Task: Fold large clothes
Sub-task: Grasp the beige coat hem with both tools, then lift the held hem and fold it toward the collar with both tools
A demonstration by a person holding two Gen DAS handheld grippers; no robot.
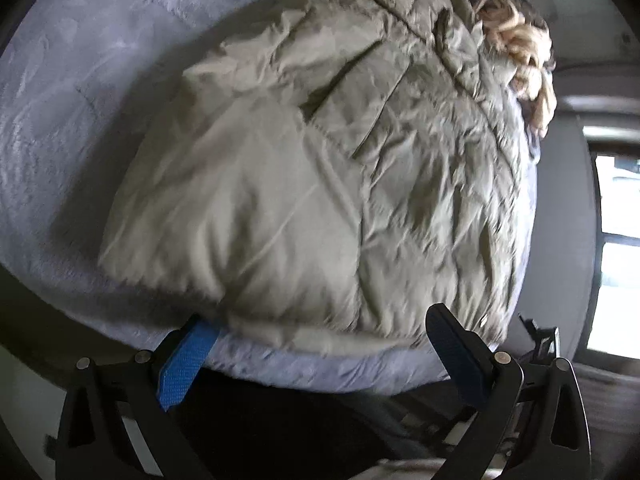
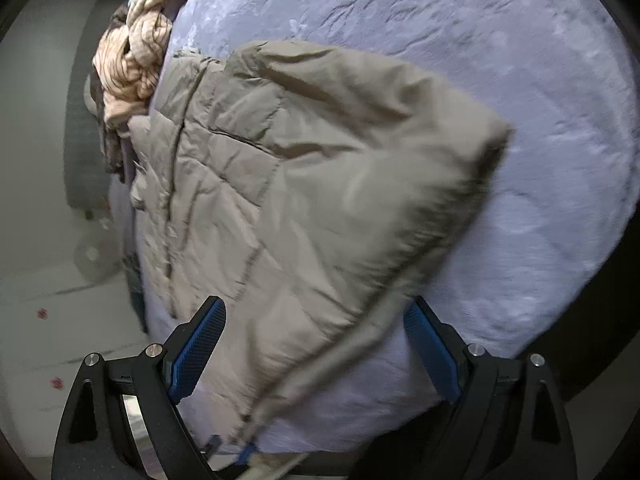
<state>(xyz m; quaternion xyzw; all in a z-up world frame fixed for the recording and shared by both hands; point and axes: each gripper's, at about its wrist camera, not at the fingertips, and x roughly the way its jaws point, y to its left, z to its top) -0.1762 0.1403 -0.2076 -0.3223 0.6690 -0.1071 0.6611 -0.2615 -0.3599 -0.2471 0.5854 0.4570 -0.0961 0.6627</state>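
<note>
Jacket [image 1: 320,168] flat on bed [image 1: 60,100], hem at near edge. Left gripper [image 1: 320,344] wide, hem just ahead. Right gripper [image 2: 316,352] wide, empty, straddling hem fold. Long axis runs away from fingers; right looks nearer.

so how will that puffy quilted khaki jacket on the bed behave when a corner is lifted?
The puffy quilted khaki jacket probably drapes floppy: it is creased all over and sags along the lilac bedspread. Quilted padding suggests bulky yet light. The smooth shell may slip between the open right gripper pads.
</note>
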